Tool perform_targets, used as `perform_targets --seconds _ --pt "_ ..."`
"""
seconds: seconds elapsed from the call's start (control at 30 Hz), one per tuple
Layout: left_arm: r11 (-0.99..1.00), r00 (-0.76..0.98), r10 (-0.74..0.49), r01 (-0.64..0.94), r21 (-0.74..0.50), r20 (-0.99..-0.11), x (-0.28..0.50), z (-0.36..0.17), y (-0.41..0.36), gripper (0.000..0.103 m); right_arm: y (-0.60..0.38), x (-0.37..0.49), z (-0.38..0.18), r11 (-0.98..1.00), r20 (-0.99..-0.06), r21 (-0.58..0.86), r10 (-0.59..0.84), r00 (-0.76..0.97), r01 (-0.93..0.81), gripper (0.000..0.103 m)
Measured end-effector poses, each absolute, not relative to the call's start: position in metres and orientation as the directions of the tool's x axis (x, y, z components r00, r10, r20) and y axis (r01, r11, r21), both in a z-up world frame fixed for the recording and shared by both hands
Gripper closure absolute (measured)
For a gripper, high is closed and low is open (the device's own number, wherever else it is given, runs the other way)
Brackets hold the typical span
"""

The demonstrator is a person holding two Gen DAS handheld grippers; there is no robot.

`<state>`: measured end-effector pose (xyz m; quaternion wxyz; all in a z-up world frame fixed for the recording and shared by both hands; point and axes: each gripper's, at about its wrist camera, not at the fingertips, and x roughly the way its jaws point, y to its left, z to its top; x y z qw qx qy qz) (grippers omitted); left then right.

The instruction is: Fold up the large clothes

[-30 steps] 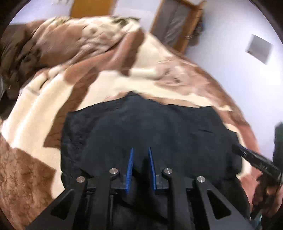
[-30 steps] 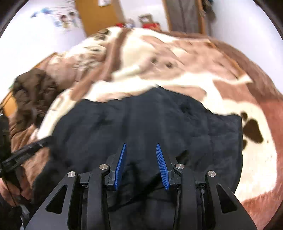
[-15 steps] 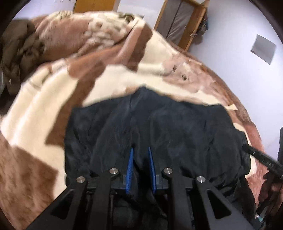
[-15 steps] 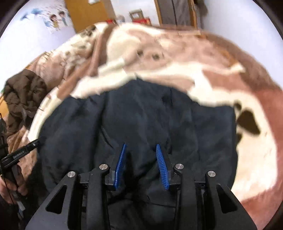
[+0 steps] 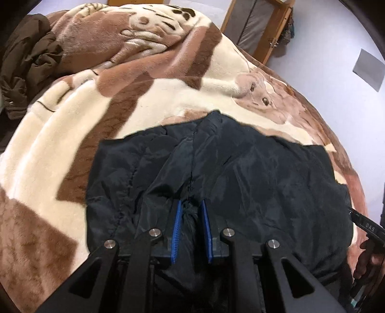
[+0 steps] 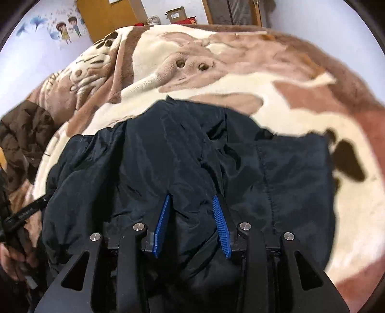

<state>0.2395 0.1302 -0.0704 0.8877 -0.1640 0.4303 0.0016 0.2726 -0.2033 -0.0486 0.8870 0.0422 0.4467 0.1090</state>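
A large black jacket [image 5: 252,173] lies spread on a brown and cream blanket [image 5: 72,125]; it also shows in the right wrist view [image 6: 168,154]. My left gripper [image 5: 191,204] is shut on a bunched fold of the jacket near its front edge. My right gripper [image 6: 191,199] has its blue pads apart, with jacket cloth lying between them; the cloth looks loosely held or only resting there. Each gripper's handle shows at the edge of the other view.
A brown coat [image 5: 26,60] is heaped at the bed's far left, also in the right wrist view [image 6: 21,137]. The blanket [image 6: 312,108] covers the whole bed. Wooden doors [image 6: 110,16] and boxes stand beyond.
Both grippers have pulled back toward me and tilted down, so the jacket sits lower and closer. The left pads have stayed pinched on the cloth; the right pads have stayed apart.
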Motion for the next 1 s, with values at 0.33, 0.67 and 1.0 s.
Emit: perform_targets --seconds 0.33,0.67,1.0 --pt "0.957 0.645 -0.236 0.024 -0.289 -0.727 0.208 -0.051 0.071 0.085 -0.131 0.232 -0.042 0.906 -0.748 0.222 0.396 0.532 -0.361 0.065" --pt "0.947 0.598 -0.246 -0.021 -0.322 -0.763 0.213 -0.082 0.077 0.085 -0.125 0.235 -0.071 0.925 -0.794 0.148 0.322 0.515 -0.350 0.065" --pt "0.941 0.556 -0.308 0.058 -0.334 -0.772 0.184 -0.091 0.051 0.085 -0.147 0.213 -0.100 0.925 -0.816 0.239 0.357 0.455 -0.296 0.066"
